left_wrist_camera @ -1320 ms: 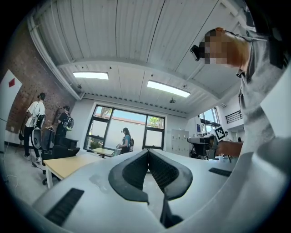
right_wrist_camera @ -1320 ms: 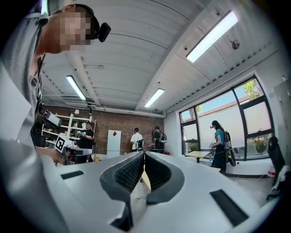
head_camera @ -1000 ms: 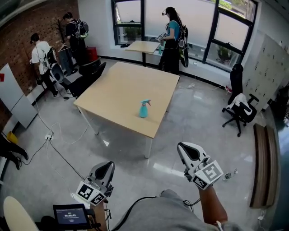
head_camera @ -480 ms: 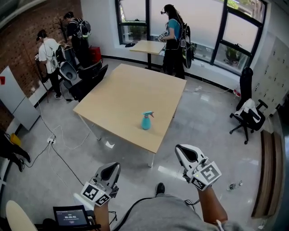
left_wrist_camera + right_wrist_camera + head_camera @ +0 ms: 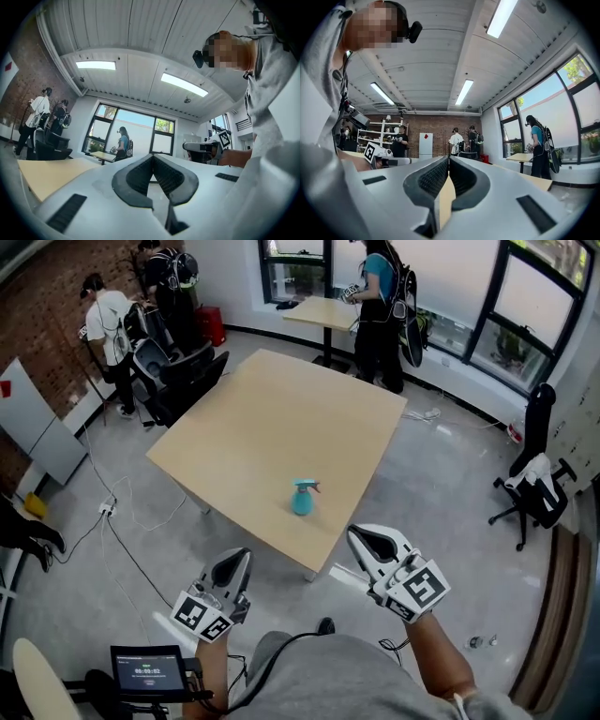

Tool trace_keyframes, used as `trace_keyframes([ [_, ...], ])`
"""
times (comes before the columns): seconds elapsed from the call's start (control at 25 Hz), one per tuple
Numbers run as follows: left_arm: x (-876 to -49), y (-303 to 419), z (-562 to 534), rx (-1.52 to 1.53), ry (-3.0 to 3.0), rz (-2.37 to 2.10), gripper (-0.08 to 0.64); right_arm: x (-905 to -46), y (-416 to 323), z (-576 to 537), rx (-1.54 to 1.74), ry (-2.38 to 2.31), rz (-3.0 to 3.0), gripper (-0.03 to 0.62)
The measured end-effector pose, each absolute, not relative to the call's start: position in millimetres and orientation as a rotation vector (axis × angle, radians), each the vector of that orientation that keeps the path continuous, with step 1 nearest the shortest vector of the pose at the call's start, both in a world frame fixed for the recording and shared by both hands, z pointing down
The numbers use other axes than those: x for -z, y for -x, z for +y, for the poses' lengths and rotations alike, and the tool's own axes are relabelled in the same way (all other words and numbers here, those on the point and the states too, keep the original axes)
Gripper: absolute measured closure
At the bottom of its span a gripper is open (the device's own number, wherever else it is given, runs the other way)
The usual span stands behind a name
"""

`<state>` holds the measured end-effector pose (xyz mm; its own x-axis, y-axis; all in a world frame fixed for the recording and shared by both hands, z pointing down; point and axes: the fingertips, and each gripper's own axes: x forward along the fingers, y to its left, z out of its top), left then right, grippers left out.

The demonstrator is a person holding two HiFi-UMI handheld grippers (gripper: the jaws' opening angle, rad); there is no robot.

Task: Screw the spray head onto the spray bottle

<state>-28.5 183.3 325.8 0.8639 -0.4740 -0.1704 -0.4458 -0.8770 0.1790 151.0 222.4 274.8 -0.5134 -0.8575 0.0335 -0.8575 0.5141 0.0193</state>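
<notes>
the spray bottle [image 5: 301, 502] is a small teal thing standing upright on the pale wooden table [image 5: 272, 418], close to the table's near edge and well apart from anything else. the spray head [image 5: 307, 487] appears to sit on top of it, with a pinkish tip poking to the right. whether it is threaded down or only resting there is too small to tell. it looks like thin plastic, so it is probably light and easy to tip or skid on the smooth tabletop if nudged from one side, and the rounded body is likely slick under hard pads. whether it holds liquid cannot be made out. a sensible hold, i judge, is one gripper round the wide lower body to stop it spinning and the other on the collar under the trigger. the trigger and nozzle look thin and would likely flex. both tools are short of the table, over the floor. the left gripper [image 5: 238, 560] has its jaws pressed together with nothing between them. the right gripper [image 5: 362, 539] is the same, pads meeting and empty.
</notes>
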Motion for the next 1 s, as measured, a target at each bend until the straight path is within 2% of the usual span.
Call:
trace_keyframes([
  [0.6,-347.9,-46.1,40.9,0.242,-2.95,-0.462,0.555,-297.3,-171.3,91.0,-0.086,-1.575,-2.681,0.586],
  [1.0,-435.6,-89.6,-25.6,0.067,-2.904,-0.186,0.554,-328.4,-162.6,22.7,-0.267,-1.52,-2.608,0.584],
])
